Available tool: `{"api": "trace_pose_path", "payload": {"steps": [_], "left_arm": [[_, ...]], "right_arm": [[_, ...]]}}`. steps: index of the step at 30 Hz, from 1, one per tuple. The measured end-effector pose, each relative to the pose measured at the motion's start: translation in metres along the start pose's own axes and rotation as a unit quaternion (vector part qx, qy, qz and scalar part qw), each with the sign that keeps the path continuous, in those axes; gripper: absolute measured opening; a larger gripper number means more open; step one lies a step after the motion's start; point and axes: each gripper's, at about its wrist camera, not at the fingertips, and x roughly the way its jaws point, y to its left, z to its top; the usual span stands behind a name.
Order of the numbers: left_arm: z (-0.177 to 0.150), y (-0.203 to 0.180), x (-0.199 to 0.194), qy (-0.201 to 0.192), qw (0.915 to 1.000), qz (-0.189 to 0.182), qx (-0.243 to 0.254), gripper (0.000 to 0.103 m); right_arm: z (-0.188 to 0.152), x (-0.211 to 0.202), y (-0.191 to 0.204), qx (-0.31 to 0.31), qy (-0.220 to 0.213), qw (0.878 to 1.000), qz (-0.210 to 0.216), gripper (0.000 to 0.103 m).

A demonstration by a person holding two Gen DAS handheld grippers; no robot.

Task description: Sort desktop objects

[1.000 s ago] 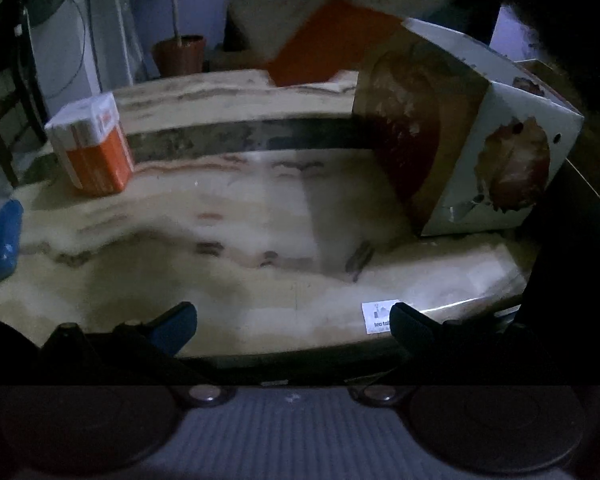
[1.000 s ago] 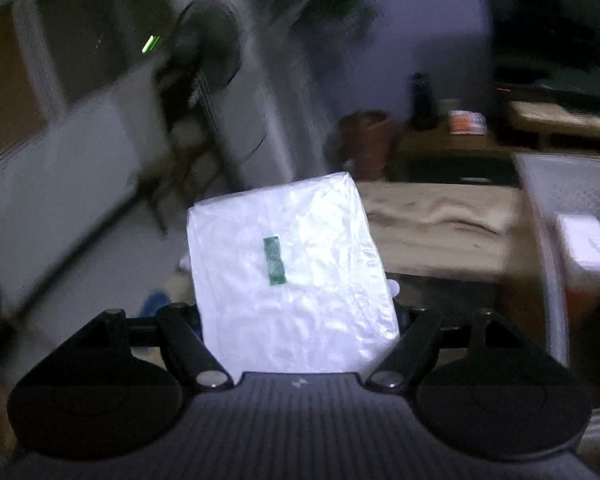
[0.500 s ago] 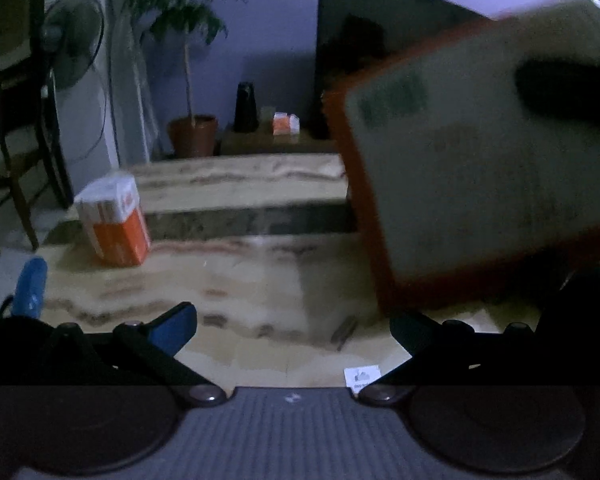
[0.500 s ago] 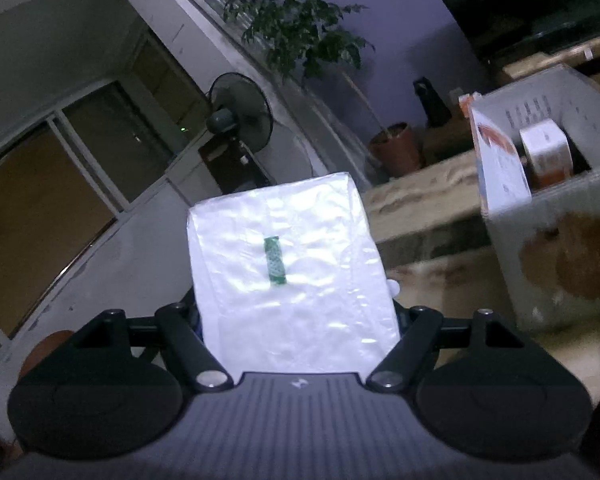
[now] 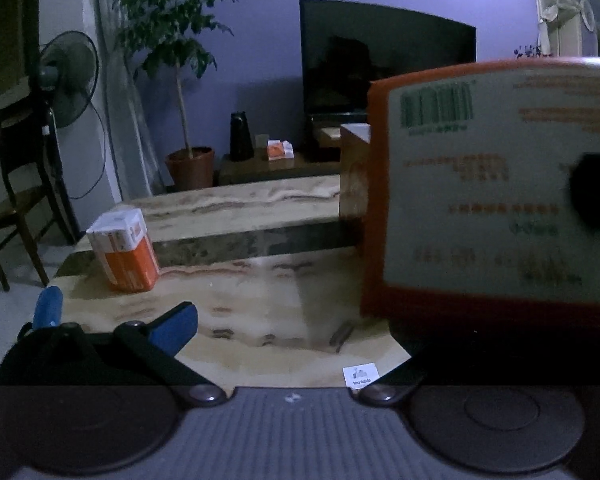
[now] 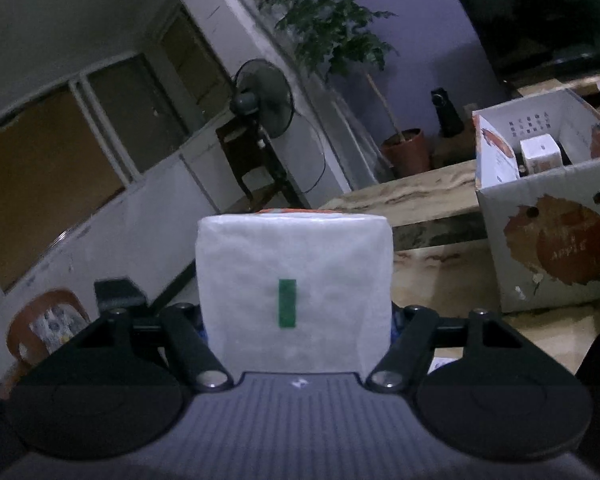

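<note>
Your right gripper [image 6: 296,320] is closing its wide jaws on the white plastic-wrapped tissue pack [image 6: 294,280], held above the marble table [image 6: 440,280]. Only the right wrist view shows the open cardboard fruit box [image 6: 548,240]. Your left gripper [image 5: 296,328] is open and empty; its view alone shows the small orange-and-white carton [image 5: 124,250] on the table.

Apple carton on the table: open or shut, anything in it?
Open-topped: the apple carton shows its inside, with a small white box standing in it. Further contents: cannot tell.
</note>
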Motion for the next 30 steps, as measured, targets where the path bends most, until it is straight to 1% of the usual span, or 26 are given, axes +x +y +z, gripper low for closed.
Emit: {"api": "trace_pose_path", "payload": {"steps": [4,6,7,10,13,14,17,19,22,30], "left_arm": [[-0.002,0.005,-0.011,-0.012,0.9998,-0.008,-0.012,0.101],[-0.002,0.005,-0.013,-0.015,0.9998,-0.009,-0.012,0.101],[-0.003,0.005,-0.014,-0.016,0.9998,-0.007,-0.01,0.101],[-0.004,0.0,-0.012,-0.013,0.9999,-0.005,0.0,0.101],[-0.006,-0.005,-0.011,-0.009,0.9999,-0.003,0.012,0.101],[-0.007,-0.007,-0.011,-0.009,0.9998,-0.003,0.017,0.101],[-0.01,-0.011,-0.011,-0.006,0.9995,-0.005,0.032,0.102],[-0.012,-0.013,-0.014,-0.007,0.9993,-0.005,0.035,0.102],[-0.015,-0.012,-0.02,-0.009,0.9994,-0.008,0.032,0.102],[-0.016,-0.011,-0.018,-0.004,0.9996,-0.002,0.028,0.102]], "right_arm": [[0.002,-0.003,-0.026,0.07,-0.028,0.997,-0.003,0.072],[0.003,-0.002,-0.046,0.104,-0.041,0.994,0.003,0.072],[0.004,-0.001,-0.056,0.112,-0.05,0.992,0.006,0.072],[0.004,0.005,-0.077,0.107,-0.063,0.992,-0.005,0.073],[0.0,0.01,-0.094,0.132,-0.055,0.989,-0.027,0.073],[0.0,0.01,-0.095,0.135,-0.056,0.989,-0.025,0.073],[-0.001,0.007,-0.085,0.106,-0.063,0.992,-0.019,0.073],[-0.001,0.004,-0.078,0.086,-0.067,0.994,-0.014,0.073],[-0.005,-0.003,-0.074,0.078,-0.073,0.994,-0.022,0.073],[-0.005,-0.016,-0.078,0.092,-0.088,0.991,-0.028,0.073]]}}
